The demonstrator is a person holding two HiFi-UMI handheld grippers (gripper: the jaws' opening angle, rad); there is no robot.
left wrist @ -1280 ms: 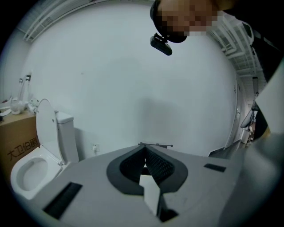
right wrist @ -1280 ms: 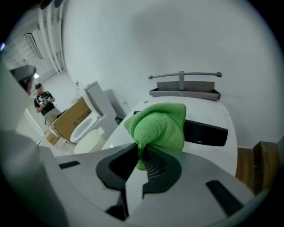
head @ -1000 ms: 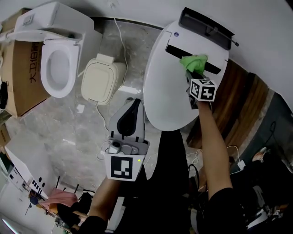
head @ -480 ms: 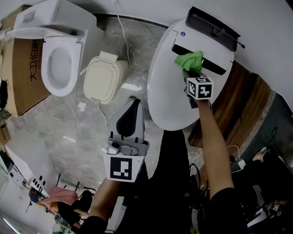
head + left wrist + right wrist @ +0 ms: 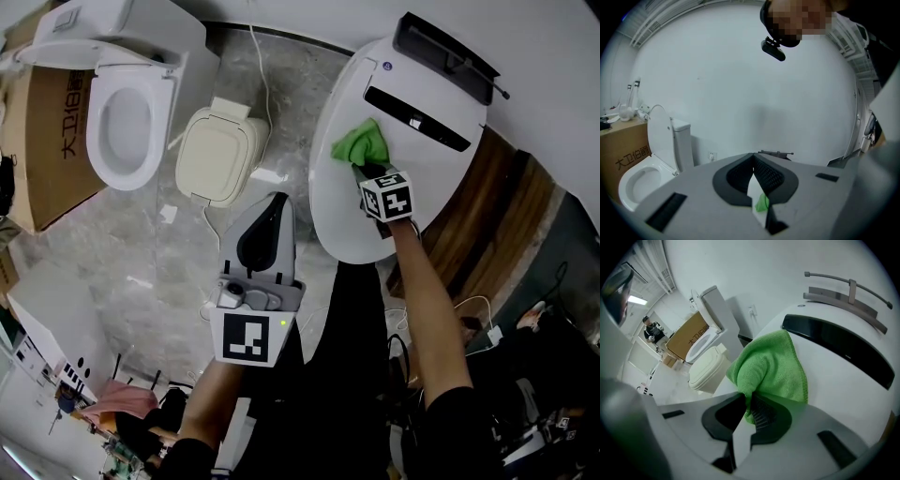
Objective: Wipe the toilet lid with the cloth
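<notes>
While the right gripper point(image 5: 359, 169) reaches over the white toilet lid point(image 5: 342, 220), its two jaws are clenched on a fold of the green cloth point(image 5: 362, 143). In the right gripper view the gripper point(image 5: 747, 401) holds this fold between the ribbed pads point(image 5: 761, 414). The larger part of the cloth point(image 5: 771, 366) stands out in front of the fingertips as a soft bunch and rests on the lid point(image 5: 834, 376). The cloth lies on the lid's upper left part (as the head view shows it), just before the long black strip point(image 5: 415, 119) which crosses the lid. A black bracket point(image 5: 442, 58) sits at the lid's far end.

The left gripper point(image 5: 274, 206) is held apart from the lid, to its left and over the marble floor point(image 5: 141, 253). In its own view the left gripper point(image 5: 753, 164) has its jaws closed together with nothing between them; through the narrow slit behind the tips a little of the white lid and the green cloth can be seen.

To the left of the lid, a cream seat cover point(image 5: 218, 153) lies on the floor. Farther left stands another toilet point(image 5: 122, 122) with a cardboard box point(image 5: 52, 141) beside it.
</notes>
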